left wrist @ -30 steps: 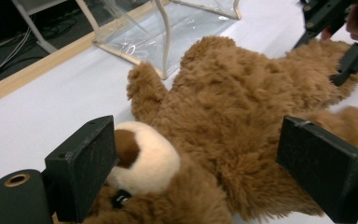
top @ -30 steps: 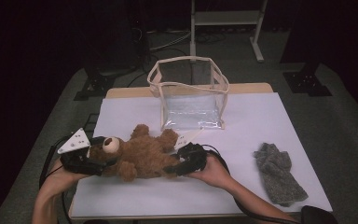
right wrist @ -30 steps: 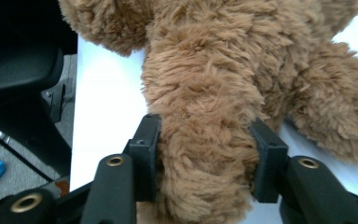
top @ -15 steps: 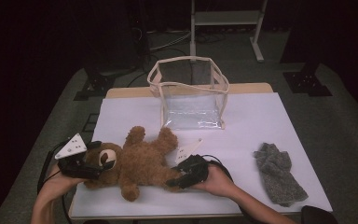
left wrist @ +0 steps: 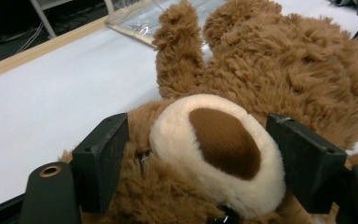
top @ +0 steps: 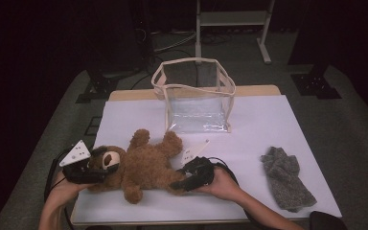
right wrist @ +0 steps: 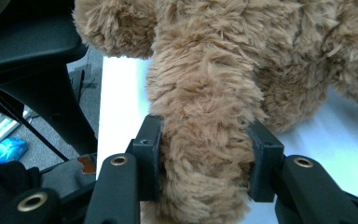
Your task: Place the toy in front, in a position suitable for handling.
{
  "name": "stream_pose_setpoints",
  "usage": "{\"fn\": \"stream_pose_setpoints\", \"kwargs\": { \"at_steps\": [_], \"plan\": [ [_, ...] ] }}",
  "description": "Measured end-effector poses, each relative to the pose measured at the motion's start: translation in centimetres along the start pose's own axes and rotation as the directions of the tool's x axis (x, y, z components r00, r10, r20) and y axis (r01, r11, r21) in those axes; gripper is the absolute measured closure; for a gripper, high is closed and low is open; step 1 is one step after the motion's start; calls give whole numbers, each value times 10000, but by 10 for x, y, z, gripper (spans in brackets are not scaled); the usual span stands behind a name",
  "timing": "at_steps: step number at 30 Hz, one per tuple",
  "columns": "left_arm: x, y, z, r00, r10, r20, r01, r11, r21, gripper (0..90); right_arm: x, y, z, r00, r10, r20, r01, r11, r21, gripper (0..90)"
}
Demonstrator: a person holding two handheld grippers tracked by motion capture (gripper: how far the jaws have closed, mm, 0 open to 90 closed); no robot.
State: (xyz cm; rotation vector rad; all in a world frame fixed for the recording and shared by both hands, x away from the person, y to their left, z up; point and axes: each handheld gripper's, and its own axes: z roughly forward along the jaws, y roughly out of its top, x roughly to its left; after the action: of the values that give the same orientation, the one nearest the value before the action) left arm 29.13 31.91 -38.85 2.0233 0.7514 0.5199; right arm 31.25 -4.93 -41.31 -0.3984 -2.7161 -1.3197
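**Bear held at both ends, bag at twelve o'clock**

The desk [top: 287, 124] carries everything, under a white sheet. At its far middle stands an open clear bag [top: 196, 96], mouth up. At the four o'clock corner lies a grey cloth [top: 287, 178], well apart from the work.

The bear [top: 139, 165] lies on its back at the near left of the desk. Its long axis runs roughly nine to three: head toward nine, legs toward three and five, both arms raised toward the bag. The bag sits at about one o'clock from the bear's body, near but not touching.

The left tongs [top: 103, 167] come in from nine o'clock and straddle the head. In the left gripper view the left tongs [left wrist: 198, 163] have just been closing; the muzzle sits between the pads, the fur brushing them, though a firm squeeze is not plain. The right tongs [top: 177, 183] come in from three o'clock. In the right gripper view the right tongs [right wrist: 205, 163] are half-closed and pressed into one leg, the fur bulging around the pads.

Each hand is at its own end, so the likely lift is level, then away toward twelve, legs or head tipped first into the bag.
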Motion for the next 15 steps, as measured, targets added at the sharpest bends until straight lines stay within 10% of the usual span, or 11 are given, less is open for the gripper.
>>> {"fn": "stream_pose_setpoints", "kwargs": {
  "at_steps": [15],
  "plan": [
    [-5,-1,13,9973,153,-723,-135,9996,253,219,-3,1,1,9998,219,12,-219,9996,-169,551]
  ]
}}
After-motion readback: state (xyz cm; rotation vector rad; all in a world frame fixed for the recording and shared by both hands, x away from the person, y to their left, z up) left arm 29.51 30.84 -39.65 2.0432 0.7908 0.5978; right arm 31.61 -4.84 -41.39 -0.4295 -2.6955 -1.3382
